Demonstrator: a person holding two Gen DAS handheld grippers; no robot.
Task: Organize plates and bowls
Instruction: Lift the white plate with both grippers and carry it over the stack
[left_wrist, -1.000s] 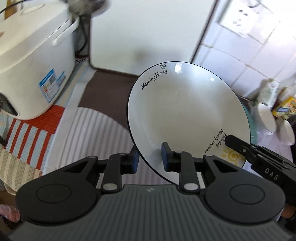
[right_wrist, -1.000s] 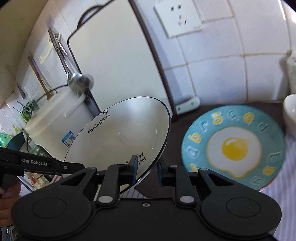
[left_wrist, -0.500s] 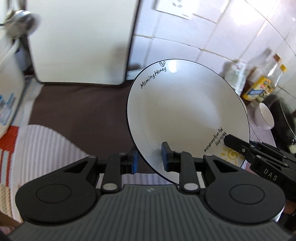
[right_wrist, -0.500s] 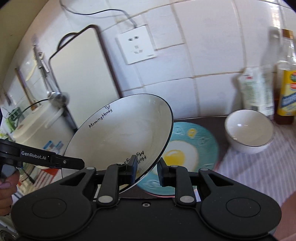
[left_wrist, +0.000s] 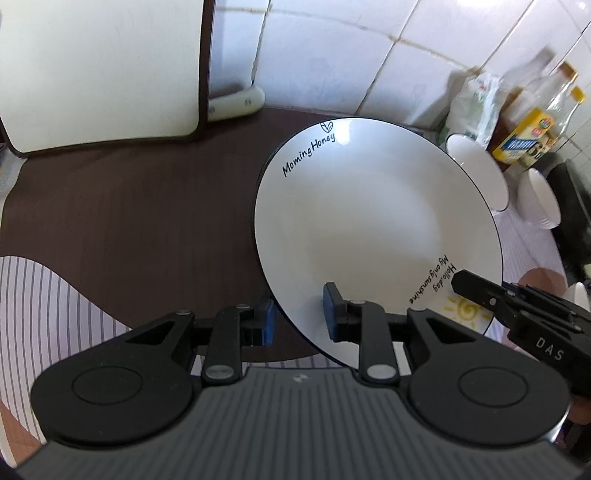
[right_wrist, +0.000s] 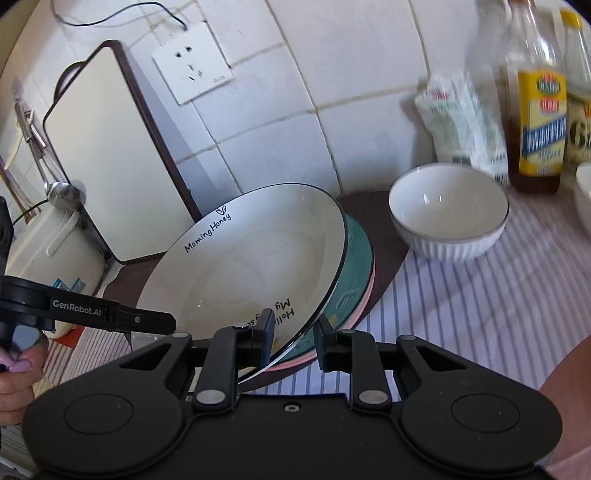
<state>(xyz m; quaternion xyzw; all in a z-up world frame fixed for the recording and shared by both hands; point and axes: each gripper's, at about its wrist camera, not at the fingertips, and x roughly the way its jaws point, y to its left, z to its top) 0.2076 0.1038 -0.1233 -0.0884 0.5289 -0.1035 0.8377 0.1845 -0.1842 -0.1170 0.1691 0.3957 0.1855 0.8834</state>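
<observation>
Above the dark brown mat (left_wrist: 122, 221) a white plate (left_wrist: 369, 229) with a thin black rim is held tilted between both tools. Its rim reads "Morning Honey" under a small leaf mark at the far edge, and "Hello, day / My only sunshine" beside a yellow sun drawing at the near edge. The left gripper (left_wrist: 298, 317) is clenched on the near rim, one blue pad on the glossy face and the other behind the underside. The right gripper (right_wrist: 295, 334) clamps the rim near the sunshine wording in the same way, jaws narrowly set with the plate edge between the pads. Seen from the left wrist, the right tool's black body carries the letters "DAS"; from the right wrist, the left tool's arm reads "GenRobot.AI", with a hand (right_wrist: 14, 380) around its handle.

Directly under the raised plate lies a teal plate (right_wrist: 356, 266) on a pink one, both on the mat. A white ribbed bowl (right_wrist: 448, 212) with a dark rim stands just beside them on the striped cloth (right_wrist: 480, 314). Behind it are a soft white packet (right_wrist: 461, 122) and a bottle (right_wrist: 537, 110) with a yellow label whose print is too blurred to read. A cream cutting board (right_wrist: 107, 147) with brown edging leans on the white tiled wall below a socket (right_wrist: 192, 62), and a rice cooker (right_wrist: 48, 243) sits at the left
</observation>
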